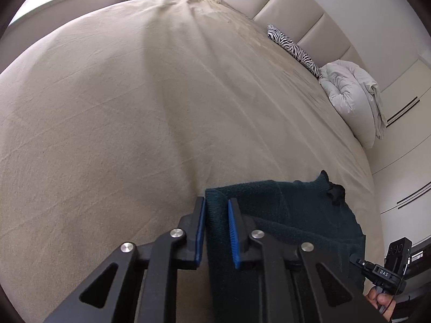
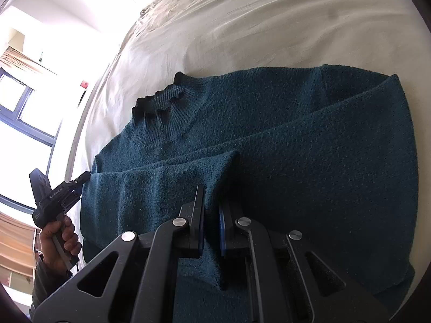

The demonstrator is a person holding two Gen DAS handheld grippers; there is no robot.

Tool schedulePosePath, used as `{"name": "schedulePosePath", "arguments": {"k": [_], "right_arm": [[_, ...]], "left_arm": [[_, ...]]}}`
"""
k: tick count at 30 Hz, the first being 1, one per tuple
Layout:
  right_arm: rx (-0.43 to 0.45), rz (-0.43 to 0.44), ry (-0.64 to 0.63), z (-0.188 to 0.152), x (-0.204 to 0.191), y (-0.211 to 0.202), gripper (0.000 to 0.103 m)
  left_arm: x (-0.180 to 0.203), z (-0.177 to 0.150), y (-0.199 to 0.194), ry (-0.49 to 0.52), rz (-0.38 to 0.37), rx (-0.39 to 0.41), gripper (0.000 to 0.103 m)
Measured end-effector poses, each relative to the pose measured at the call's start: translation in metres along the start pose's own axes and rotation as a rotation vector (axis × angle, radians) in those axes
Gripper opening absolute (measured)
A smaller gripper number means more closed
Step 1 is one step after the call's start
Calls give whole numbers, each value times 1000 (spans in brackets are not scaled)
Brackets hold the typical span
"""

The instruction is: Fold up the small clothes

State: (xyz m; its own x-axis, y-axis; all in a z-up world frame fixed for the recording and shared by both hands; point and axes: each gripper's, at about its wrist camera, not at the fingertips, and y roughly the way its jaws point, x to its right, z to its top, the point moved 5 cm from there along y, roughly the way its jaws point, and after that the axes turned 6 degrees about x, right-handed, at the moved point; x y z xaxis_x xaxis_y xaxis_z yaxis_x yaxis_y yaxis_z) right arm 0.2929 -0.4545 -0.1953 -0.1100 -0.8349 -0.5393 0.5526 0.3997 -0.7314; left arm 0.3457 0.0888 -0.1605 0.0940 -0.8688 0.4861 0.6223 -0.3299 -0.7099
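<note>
The sweater is pinched by both the left gripper and right gripper; "DAS" is read on the right gripper.

You have a wide beige bedsheet spread across the bed, creased in long lines; a padded cream headboard runs along its far side; a zebra-print pillow lies against that headboard, and a bunched white duvet sits just beside the pillow; pale cupboard doors with dark slot handles stand past the bed; in your right wrist view a dark-framed window glares bright.
</note>
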Motion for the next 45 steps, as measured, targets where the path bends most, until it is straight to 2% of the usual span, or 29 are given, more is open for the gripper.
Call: {"name": "schedulePosePath", "arguments": {"k": [3,8,14,18,20,21,22,23,25,28,31,35,36,37,39,41,45], "right_arm": [[5,6,5,0,2,-2,7],[23,-33,-14,-1,1,-3,7],[24,-14,34,-3,10,-2,7],[-1,3,90,-9,10,-10,9],[4,19,112,-15,11,-16,11],[6,24,115,-19,10,-18,12],[8,29,113,-23,10,-21,13],[8,31,112,-27,10,-23,13],[12,41,114,-34,12,-27,13],[15,54,129,-40,16,-27,12],[16,58,145,-42,16,-30,12],[15,50,130,-44,15,-32,12],[17,50,131,-44,15,-32,12],[18,49,129,-43,14,-31,12],[21,39,119,-43,13,-29,10],[29,27,113,-43,12,-30,8],[46,-14,78,-41,7,-33,7]], "left_arm": [[-5,-7,-3,1,-8,24,9],[-11,-14,-12,6,-1,71,8],[-7,-7,-3,46,18,52,10],[-5,-8,-12,71,36,70,18],[-4,-13,-26,61,52,88,31],[-3,-16,-34,65,56,101,43],[0,-20,-44,79,51,119,49],[3,-26,-52,98,49,130,51],[11,-43,-58,141,33,88,52],[21,-71,-61,214,54,14,51],[21,-87,-70,241,87,8,51],[14,-90,-66,225,83,9,49],[15,-89,-64,235,87,12,42],[16,-90,-62,259,91,7,30],[19,-96,-60,277,88,-12,18],[22,-97,-62,297,109,3,15],[14,-92,-65,269,104,12,11]]}}
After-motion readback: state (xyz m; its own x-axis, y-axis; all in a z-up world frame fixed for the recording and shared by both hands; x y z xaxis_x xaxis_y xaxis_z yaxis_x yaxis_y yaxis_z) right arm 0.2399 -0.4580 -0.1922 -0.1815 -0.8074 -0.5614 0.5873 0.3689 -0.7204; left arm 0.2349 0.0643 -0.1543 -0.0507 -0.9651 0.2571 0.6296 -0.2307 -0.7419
